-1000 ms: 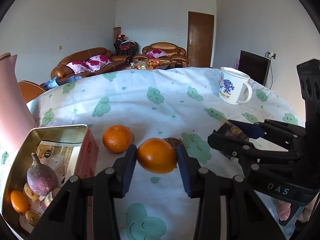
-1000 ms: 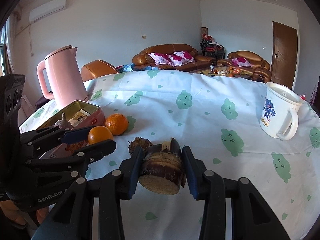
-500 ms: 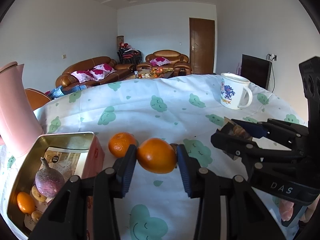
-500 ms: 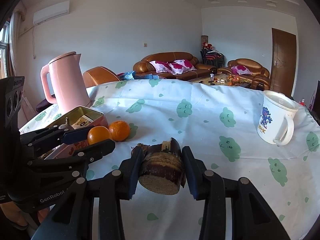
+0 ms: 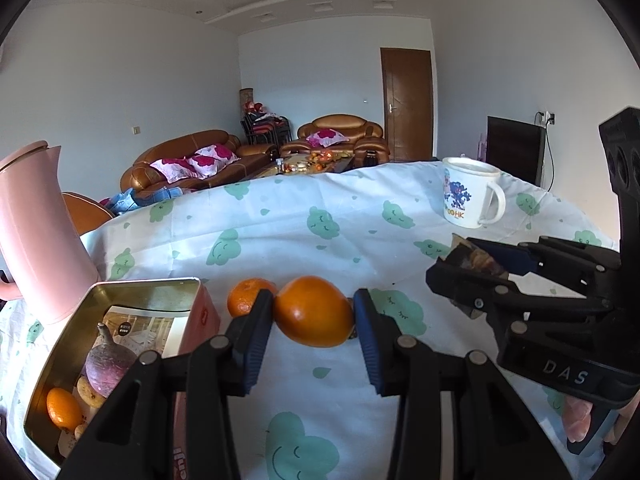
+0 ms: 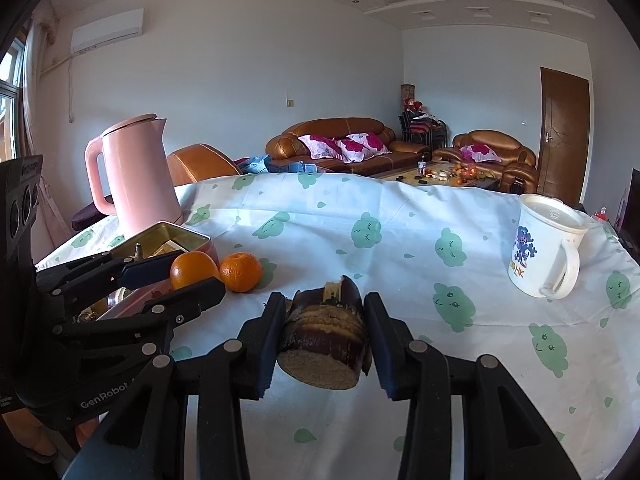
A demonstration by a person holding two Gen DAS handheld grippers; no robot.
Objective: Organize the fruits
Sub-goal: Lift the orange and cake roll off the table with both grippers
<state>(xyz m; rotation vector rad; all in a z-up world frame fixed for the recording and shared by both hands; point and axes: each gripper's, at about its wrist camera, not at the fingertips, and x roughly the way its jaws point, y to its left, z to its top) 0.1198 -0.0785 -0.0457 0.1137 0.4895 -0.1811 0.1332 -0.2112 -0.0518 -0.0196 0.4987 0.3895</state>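
Your left tool [image 5: 314, 314] is clamped on an orange [image 5: 313, 311], pads pressing both of its sides, lifted above the cloth-covered surface [image 5: 320, 408]. A second orange [image 5: 246, 302] sits on the cloth just behind the left pad, near the corner of the open tin [image 5: 120, 290]. Inside that tin you can see a purple turnip-like root [image 5: 107, 362], a small orange fruit [image 5: 63, 408] and some pale pieces too small to name. Your right tool [image 6: 325, 338] is closed on a dark brown stump with a pale cut face [image 6: 325, 340], possibly sugarcane. The pink kettle [image 6: 136, 176] stands behind the tin; the white mug [image 6: 544, 252] stands well apart to the right
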